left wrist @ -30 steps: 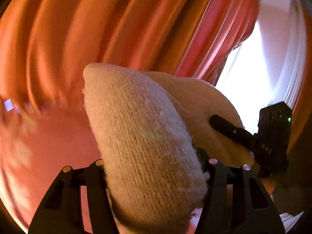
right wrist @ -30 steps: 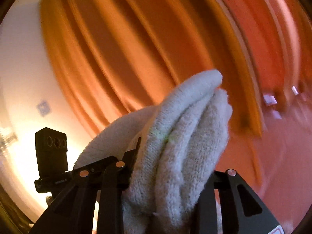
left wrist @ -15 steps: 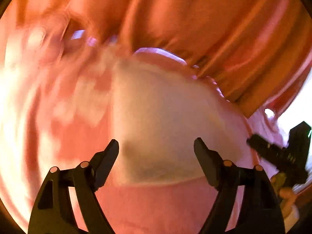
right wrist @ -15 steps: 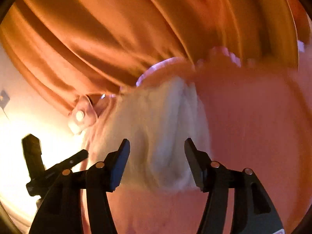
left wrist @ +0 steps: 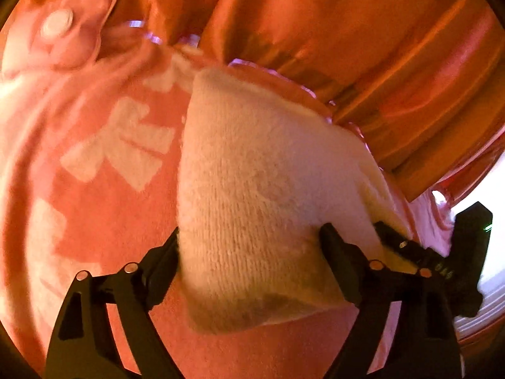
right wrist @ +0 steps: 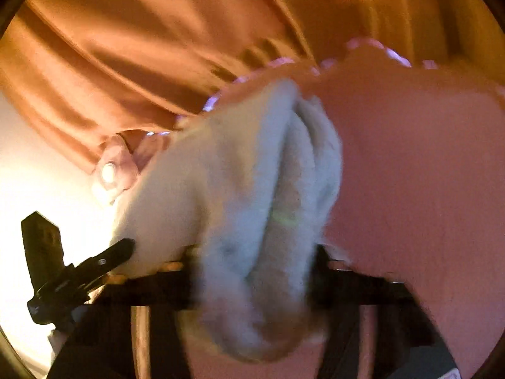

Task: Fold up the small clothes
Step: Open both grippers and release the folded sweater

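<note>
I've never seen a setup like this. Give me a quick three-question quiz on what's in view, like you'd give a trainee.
1. What colour is the patterned cloth under the cream knitted garment?
2. True or false: the curtain behind is blue.
3. The patterned cloth's marks are: A) white patches, B) black stripes, C) green dots.
Key: 1 pink; 2 false, it is orange; 3 A.
</note>
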A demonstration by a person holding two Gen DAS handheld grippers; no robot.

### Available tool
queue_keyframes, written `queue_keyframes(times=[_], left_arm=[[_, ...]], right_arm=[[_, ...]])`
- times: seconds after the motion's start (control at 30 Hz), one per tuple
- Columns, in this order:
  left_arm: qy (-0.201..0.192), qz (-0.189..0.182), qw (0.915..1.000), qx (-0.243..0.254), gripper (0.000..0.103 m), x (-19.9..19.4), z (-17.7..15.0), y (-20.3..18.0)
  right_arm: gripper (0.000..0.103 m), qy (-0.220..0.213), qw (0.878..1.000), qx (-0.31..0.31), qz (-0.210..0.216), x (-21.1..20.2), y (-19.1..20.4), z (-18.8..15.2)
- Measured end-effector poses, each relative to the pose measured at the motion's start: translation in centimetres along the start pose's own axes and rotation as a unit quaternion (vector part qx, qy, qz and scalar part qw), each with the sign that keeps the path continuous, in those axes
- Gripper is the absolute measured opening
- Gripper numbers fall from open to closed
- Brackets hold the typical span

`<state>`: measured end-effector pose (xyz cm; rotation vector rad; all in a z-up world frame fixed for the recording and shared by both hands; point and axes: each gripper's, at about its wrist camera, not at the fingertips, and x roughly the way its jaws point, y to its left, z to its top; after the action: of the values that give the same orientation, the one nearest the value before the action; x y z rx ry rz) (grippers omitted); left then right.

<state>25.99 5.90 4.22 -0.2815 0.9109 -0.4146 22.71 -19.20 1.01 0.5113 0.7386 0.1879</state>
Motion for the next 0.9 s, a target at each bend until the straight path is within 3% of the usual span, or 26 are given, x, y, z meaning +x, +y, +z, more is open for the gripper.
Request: queue_keyframes(times=[0.07,0.17,0.23,0.4,0.47,0.53,0.6,0.9], left_arm=[[-0.004,0.021,0.9993,0.03,0.082,0.0,0.0,-0.7],[0.003,0.043,0.998,0.046,0.085,1.1,-0.3,-1.1],[0.0,0.052,0.998,0.036,0.085,1.0,-0.5,-1.3],[-0.03,0.104,0.992,0.064,0.084,-2.1,-1.1,-3.8],[-0.052,0.139,0.9852,0.086,0.092,-3.8,-1.7,-5.7],[-0.066,0.148,0.9821,0.096,0.094,-5.1,-2.6,-7.2],[-0.072,0.154,0.981,0.095,0.097,-6.2,-3.9,-8.5],[-0.046,0.188,0.9769,0.092,0.098,-5.2,-9.5,-8.9]], right_arm=[[0.031,-0.012,1.0,-0.013,-0.001,-0.5,0.0,0.4],[0.042,0.043,0.998,-0.025,-0.041,2.4,-1.6,-0.5],[0.044,0.028,0.999,-0.012,-0.036,1.3,-1.6,-0.7],[0.052,-0.039,0.991,-0.081,-0.104,-4.4,2.8,-0.9],[0.064,-0.062,0.984,-0.109,-0.125,-6.6,4.5,-2.1],[0.073,-0.075,0.98,-0.122,-0.137,-7.9,5.3,-3.6],[0.08,-0.08,0.977,-0.123,-0.154,-8.8,5.4,-5.0],[0.086,-0.065,0.967,-0.104,-0.223,-10.1,3.2,-10.5]])
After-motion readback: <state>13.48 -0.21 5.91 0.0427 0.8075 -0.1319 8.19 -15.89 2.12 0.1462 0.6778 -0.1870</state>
